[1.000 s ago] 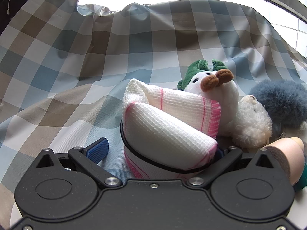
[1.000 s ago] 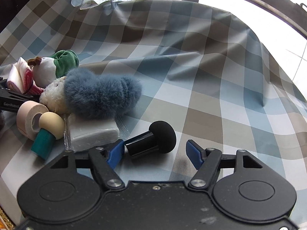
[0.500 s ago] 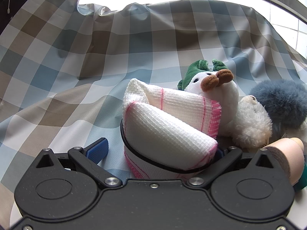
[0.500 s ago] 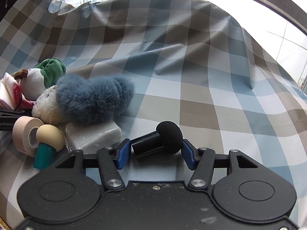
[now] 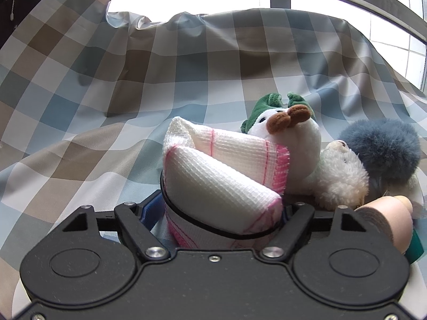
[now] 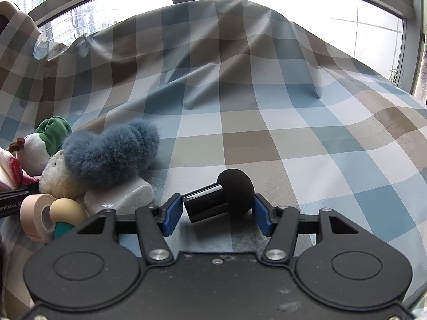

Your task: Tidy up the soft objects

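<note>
A rolled white cloth with pink edging (image 5: 218, 181), ringed by a black band, lies on the checked sheet between the jaws of my left gripper (image 5: 217, 209). Those jaws are closing; the left blue pad (image 5: 150, 210) touches the roll's side, while the right pad is hidden behind the roll. In the right wrist view my right gripper (image 6: 218, 208) is shut on a black mushroom-shaped piece (image 6: 224, 194), one pad on the stem's end and one on the round head. The cloth roll (image 6: 6, 170) shows at that view's left edge.
Beside the roll sit a white plush with a green hat (image 5: 293, 144), a cream plush (image 5: 344, 178), a fluffy blue-grey piece (image 6: 112, 154), a white packet (image 6: 122, 200), a pink tape roll (image 6: 34, 216) and a beige-and-teal piece (image 6: 66, 213). The checked sheet (image 6: 293, 122) rises at the back.
The left gripper's left finger has moved in against the cloth roll. The right gripper's fingers closed onto the black piece, and its view rolled a little.
</note>
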